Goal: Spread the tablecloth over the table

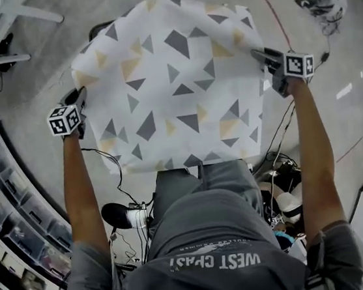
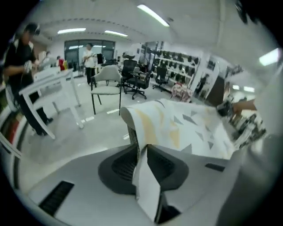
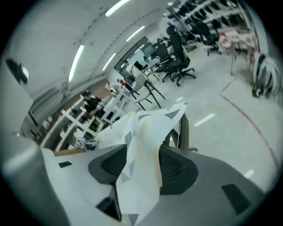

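Near hem of the white fabric tablecloth with grey and yellow triangles (image 1: 174,83) sits at the person's knees. The sheet runs flat away from there, with its width axis straight across between the two hands, both about equally far out. Left gripper (image 1: 82,94) (image 2: 140,148) is at the left edge, jaws nearly together and pinching a fold; right gripper (image 1: 259,54) (image 3: 141,154) is at the right edge, jaws spread wide with a bunched fold loose between the pads, so likely only the left side is secured. Far edge lies over the grey floor (image 1: 39,53); no tabletop can be made out under the tablecloth, so laid or held aloft is unclear.
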### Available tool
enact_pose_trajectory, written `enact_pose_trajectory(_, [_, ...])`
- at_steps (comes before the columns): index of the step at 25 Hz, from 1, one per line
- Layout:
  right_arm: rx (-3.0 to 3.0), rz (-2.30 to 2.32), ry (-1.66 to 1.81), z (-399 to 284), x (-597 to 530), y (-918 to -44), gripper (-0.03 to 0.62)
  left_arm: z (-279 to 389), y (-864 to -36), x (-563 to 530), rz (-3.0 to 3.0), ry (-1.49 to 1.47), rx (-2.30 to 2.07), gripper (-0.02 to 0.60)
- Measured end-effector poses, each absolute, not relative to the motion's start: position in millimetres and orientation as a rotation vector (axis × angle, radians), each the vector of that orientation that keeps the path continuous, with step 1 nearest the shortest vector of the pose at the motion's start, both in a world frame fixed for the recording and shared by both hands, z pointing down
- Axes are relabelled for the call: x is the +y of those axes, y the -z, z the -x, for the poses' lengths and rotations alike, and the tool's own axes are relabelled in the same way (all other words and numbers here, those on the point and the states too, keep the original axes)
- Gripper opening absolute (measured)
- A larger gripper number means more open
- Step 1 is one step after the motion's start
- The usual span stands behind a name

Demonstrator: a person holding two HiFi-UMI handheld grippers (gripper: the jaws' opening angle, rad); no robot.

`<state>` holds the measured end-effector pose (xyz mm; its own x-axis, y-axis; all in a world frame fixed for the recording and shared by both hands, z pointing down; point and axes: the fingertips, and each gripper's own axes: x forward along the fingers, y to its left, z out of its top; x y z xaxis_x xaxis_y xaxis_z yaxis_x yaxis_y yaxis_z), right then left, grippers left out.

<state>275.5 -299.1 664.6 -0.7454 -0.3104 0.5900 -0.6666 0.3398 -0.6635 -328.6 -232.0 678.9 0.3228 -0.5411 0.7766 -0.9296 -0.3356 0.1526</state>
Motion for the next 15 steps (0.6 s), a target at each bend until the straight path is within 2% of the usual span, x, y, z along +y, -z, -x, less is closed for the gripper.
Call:
enact_pose_trajectory(3, [-2.279, -0.815, -1.659, -280, -318, -681, 0.261, 341, -682, -253, -1.906, -0.448, -1.220, 0.100])
enact_pose_trajectory(6, [-2.204, -0.860, -1.607, -287, -333, -710, 0.262, 346, -695, -276, -1.809, -0.242, -1.207, 0.107])
enact_pose_trajectory(7, [-2.146, -0.930, -1.552, -297, -337, -721, 0.234, 346, -697, -285, -1.801, -0.210, -1.209, 0.135])
enact_pose_trajectory(9, [-2.032, -1.057, -1.501, -310, -342, -738, 0.104, 347, -689, -303, -1.817, -0.138, -1.224, 0.135])
enact_pose_trajectory(12, [-1.925, -1.121, -1.372, -315, -342, -757, 0.049, 337, -649, -325, -1.947, -0.087, -1.264, 0.125])
enact_pose_trajectory(14, [-1.896, -1.137, -1.314, -318, -339, -761, 0.035, 313, -612, -327, -2.121, -0.176, -1.296, 0.083])
enact_pose_trajectory(15, [-1.895, -1.148, -1.313, -320, -338, -761, 0.034, 294, -591, -324, -2.230, -0.233, -1.305, 0.041])
